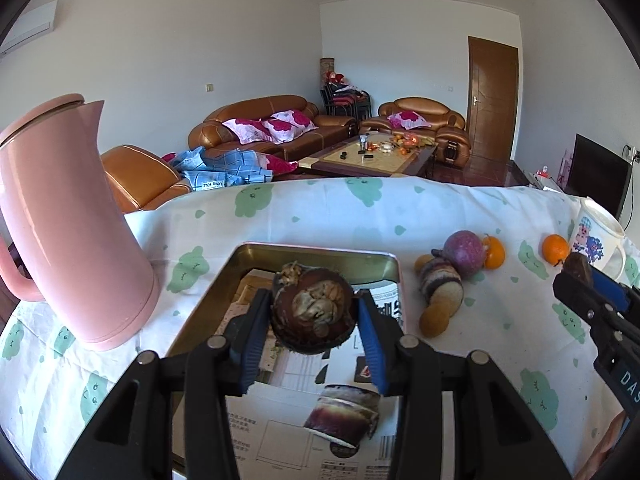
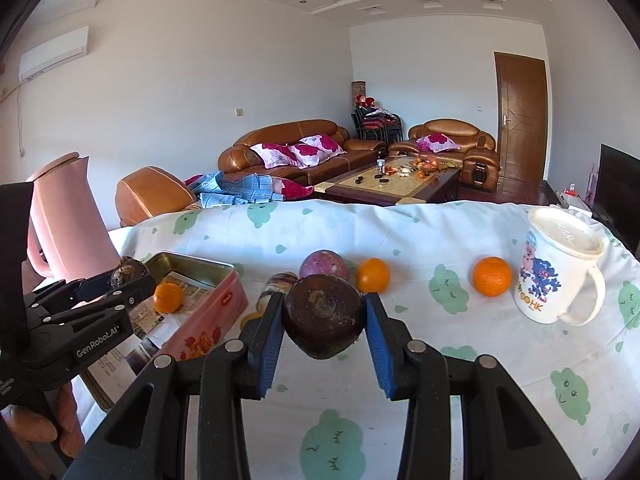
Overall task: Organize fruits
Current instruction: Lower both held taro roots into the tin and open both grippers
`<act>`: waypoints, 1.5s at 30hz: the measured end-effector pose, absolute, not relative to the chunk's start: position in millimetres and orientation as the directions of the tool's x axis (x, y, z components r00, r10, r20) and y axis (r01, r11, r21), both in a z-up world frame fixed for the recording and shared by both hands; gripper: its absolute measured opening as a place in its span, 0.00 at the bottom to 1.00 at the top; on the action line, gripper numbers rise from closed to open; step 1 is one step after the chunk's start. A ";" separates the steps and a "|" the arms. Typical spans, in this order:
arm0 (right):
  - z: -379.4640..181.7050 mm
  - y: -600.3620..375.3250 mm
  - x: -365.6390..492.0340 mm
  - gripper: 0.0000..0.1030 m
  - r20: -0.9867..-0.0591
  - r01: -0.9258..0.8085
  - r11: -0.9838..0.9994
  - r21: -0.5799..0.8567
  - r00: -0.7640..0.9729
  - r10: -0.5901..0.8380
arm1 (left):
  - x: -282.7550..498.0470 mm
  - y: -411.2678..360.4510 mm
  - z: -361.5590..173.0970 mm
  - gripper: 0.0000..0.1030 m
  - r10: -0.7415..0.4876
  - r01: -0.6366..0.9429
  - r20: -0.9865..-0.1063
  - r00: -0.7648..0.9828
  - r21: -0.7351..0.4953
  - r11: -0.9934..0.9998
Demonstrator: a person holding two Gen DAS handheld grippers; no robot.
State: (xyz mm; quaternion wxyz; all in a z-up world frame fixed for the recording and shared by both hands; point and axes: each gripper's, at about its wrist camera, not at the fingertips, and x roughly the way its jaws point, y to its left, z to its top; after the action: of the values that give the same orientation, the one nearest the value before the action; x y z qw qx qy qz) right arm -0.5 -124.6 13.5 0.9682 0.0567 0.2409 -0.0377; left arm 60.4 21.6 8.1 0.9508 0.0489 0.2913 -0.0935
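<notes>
A dark brown fruit [image 1: 313, 312] is clenched in the left claw [image 1: 312, 320] above the open tin [image 1: 320, 258]. A second dark fruit [image 2: 324, 316] is gripped by the right claw [image 2: 324, 332] over the clothed bench [image 2: 440, 360]. One orange [image 2: 168, 297] is seen inside the tin.

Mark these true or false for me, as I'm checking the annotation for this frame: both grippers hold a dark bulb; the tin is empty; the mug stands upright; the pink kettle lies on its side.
1. Both the left gripper and the right gripper are shut on a dark bulb. True.
2. The tin is empty. False: an orange and printed paper lie in it.
3. The mug stands upright. True.
4. The pink kettle lies on its side. False: it stands upright.
</notes>
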 end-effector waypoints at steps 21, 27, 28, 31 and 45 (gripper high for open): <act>12.1 -26.5 61.7 0.41 -0.479 -0.041 0.989 0.143 0.872 0.105 | 86.2 85.5 -2.7 0.43 -0.099 0.110 -0.621 0.777 -0.021 0.994; 2.7 -18.9 86.5 0.41 -0.509 -0.036 0.991 0.130 0.855 0.098 | 91.0 79.5 -9.1 0.43 -0.095 0.116 -0.644 0.759 -0.009 0.993; 0.6 -18.1 90.3 0.41 -0.517 -0.035 0.991 0.127 0.851 0.096 | 91.1 78.0 -10.2 0.43 -0.080 0.111 -0.644 0.761 0.008 0.994; -5.4 -18.4 100.7 0.41 -0.544 -0.039 0.989 0.141 0.832 0.110 | 92.0 74.1 -12.0 0.43 -0.052 0.104 -0.641 0.766 0.044 0.994; -18.7 -14.7 117.1 0.41 -0.610 -0.092 0.988 0.123 0.778 0.148 | 82.6 46.8 -18.3 0.43 -0.052 0.173 -0.628 0.777 0.134 0.976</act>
State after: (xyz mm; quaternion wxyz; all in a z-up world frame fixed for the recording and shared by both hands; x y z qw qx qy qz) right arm 117.1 -14.7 -18.7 0.9419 0.0432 0.3268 0.0637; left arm 82.6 46.8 -18.3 0.9379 0.0924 0.3289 -0.0600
